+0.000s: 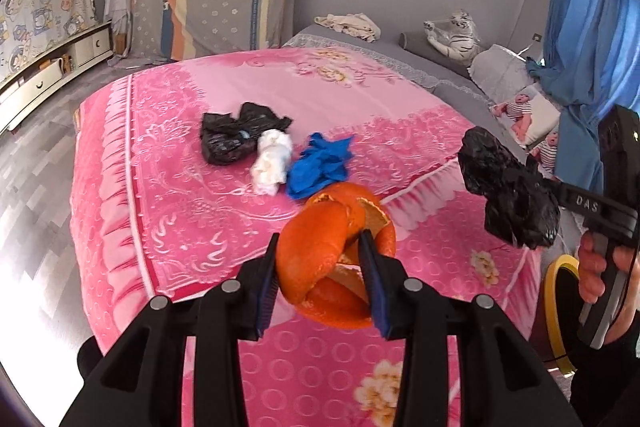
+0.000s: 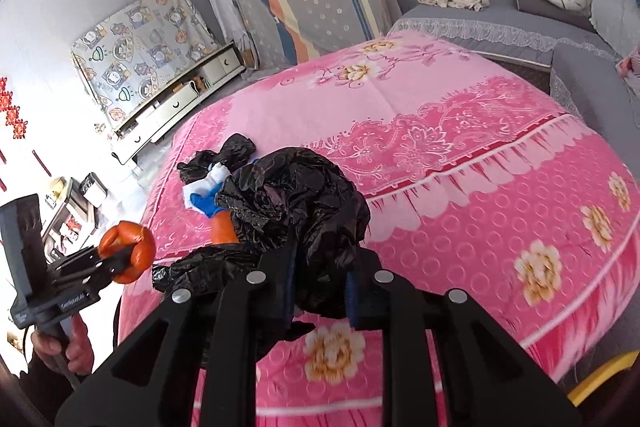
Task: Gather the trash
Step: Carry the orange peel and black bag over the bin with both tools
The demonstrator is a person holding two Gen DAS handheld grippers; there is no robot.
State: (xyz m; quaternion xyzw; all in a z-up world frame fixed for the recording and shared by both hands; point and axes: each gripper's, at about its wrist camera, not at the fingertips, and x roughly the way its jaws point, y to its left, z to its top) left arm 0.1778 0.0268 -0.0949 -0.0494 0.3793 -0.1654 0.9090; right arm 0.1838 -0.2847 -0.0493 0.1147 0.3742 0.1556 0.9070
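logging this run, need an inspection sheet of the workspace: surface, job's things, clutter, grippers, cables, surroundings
surface: pink floral blanket on a bed.
job's things: black bag, white wad and blue glove lying together on it.
clutter: cream cloth and toy tiger on the grey sofa.
grippers: left gripper shut on orange peel; right gripper shut on crumpled black bag.
cables: nothing seen.
surroundings: drawer unit, blue curtain, yellow-rimmed bin.

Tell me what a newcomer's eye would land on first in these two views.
The bright orange peel pinched in the left tongs, held above the pink bedspread. Next, the crumpled black bag clamped in the right tongs. Behind them, mid-bed, lie another black bag, a white wad and blue gloves.
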